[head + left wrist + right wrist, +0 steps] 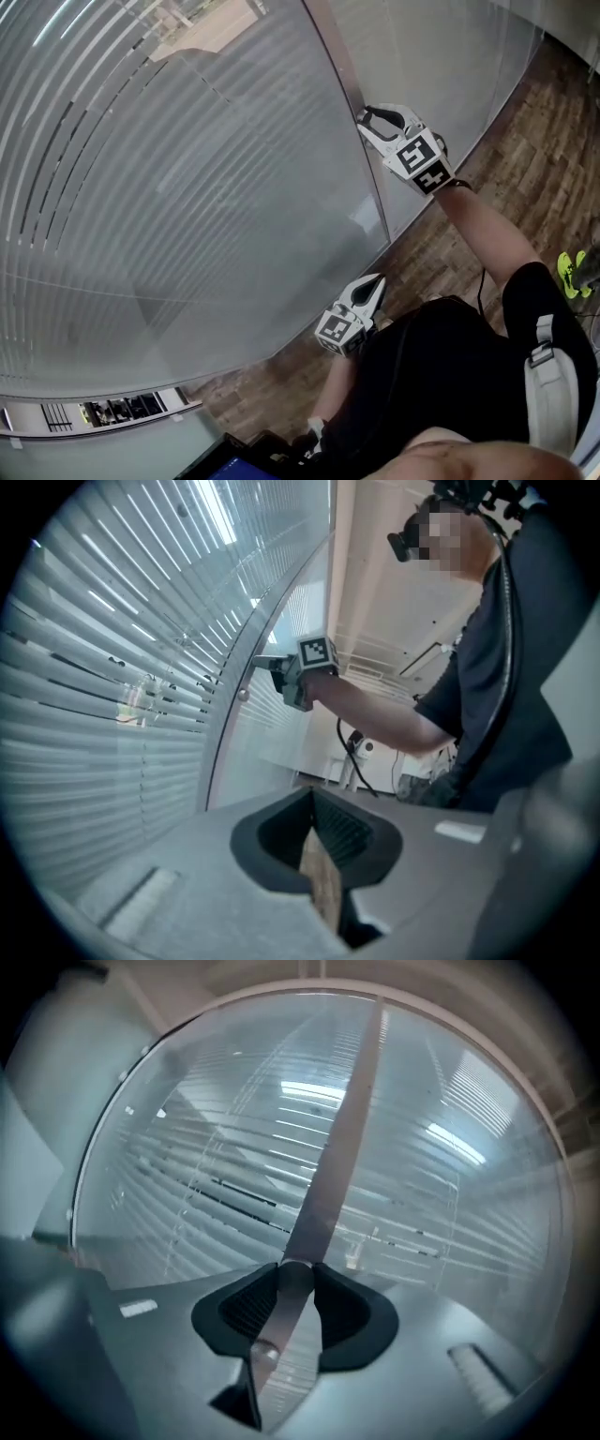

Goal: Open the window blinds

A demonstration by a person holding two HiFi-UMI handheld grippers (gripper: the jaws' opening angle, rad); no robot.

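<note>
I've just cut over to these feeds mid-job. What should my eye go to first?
Pale slatted blinds behind glass fill most of the head view. At their right edge the right gripper reaches in to the vertical frame strip, its jaws closed on a small round knob. The left gripper hangs lower, near the bottom of the glass, with its jaws together and nothing between them.

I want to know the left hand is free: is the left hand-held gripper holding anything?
No: nothing sits between the jaws of the left hand-held gripper; only floor shows through the narrow gap.
</note>
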